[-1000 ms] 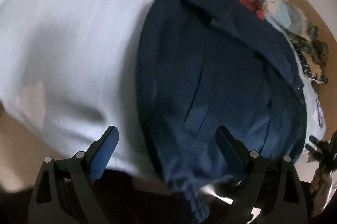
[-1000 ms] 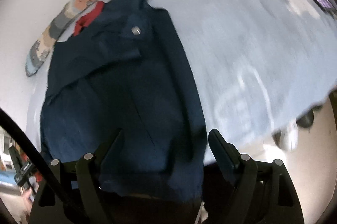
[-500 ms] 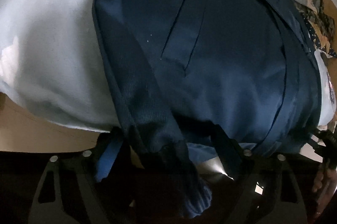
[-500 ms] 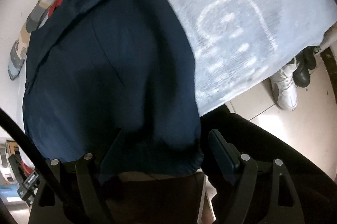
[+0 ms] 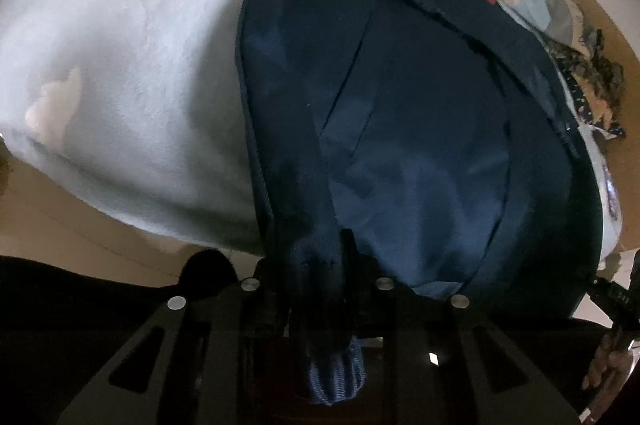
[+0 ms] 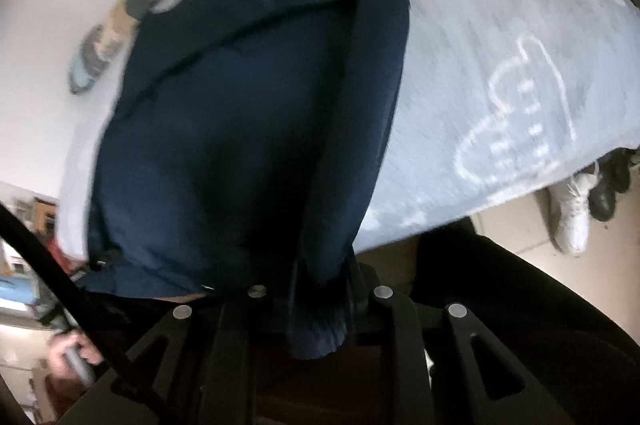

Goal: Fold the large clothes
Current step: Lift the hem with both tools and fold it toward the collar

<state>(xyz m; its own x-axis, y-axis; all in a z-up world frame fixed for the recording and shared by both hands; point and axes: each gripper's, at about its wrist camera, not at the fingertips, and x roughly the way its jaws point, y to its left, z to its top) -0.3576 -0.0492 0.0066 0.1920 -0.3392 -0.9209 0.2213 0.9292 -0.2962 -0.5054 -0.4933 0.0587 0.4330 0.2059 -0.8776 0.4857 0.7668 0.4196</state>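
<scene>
Both my claws have just been closing, left gripper (image 5: 316, 265) and right gripper (image 6: 320, 281) each pinching a cuff of the blue jacket (image 5: 420, 113) lying on the bed (image 5: 140, 65), so I should lift evenly and fold slowly.

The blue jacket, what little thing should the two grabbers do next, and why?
Probably lift both near corners and carry them toward the collar. The left gripper and right gripper have just been closing and now pinch the navy jacket at its near end, while the rest lies flat on the pale blue blanket.
</scene>
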